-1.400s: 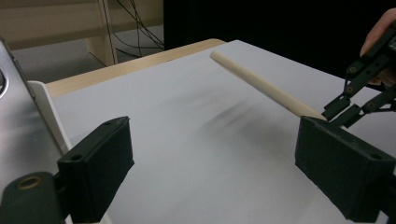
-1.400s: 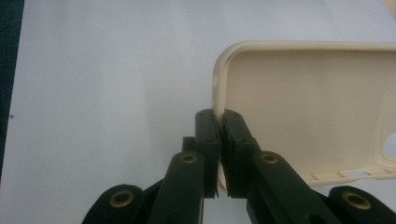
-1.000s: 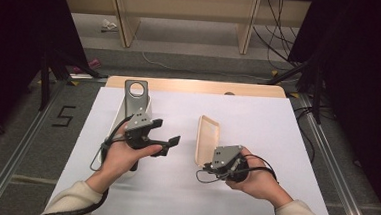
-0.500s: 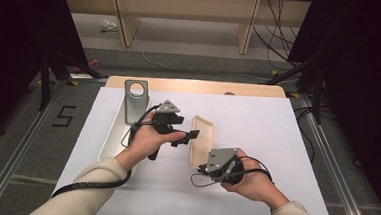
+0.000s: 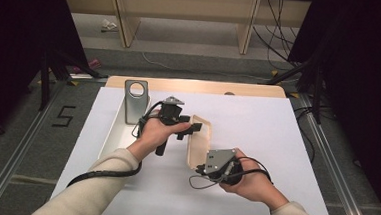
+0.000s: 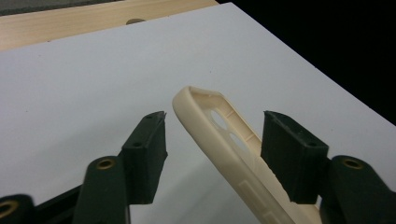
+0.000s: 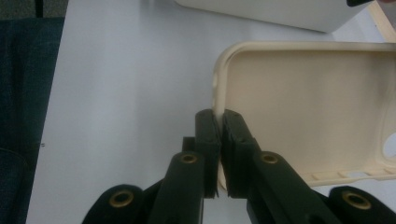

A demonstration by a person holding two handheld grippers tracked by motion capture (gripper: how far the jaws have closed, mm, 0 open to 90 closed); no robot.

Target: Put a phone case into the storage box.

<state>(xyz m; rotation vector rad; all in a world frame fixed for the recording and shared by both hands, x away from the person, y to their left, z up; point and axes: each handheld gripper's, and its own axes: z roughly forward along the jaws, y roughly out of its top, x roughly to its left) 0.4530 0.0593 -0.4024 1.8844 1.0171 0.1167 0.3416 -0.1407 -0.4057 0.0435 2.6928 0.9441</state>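
White table top [image 5: 276, 143], pale wood strip along its 12 o'clock edge. Shallow white tray [image 5: 114, 138] lies on it toward 9 o'clock, grey metal plate [image 5: 135, 101] with a round hole at the tray's 12 o'clock end. Cream phone case [image 5: 199, 143] near centre.

My left gripper [image 5: 193, 128] has crossed from beside the grey stand [image 5: 135, 100] to the far end of the cream phone case [image 5: 200, 143], and my left forearm now lies across the white tray [image 5: 110, 141]. Its jaws have just been closing; the case's top corner now sits between them, with a gap showing at the one pad. The case, pinched at its near end by my right gripper [image 5: 202, 169], has shifted a little
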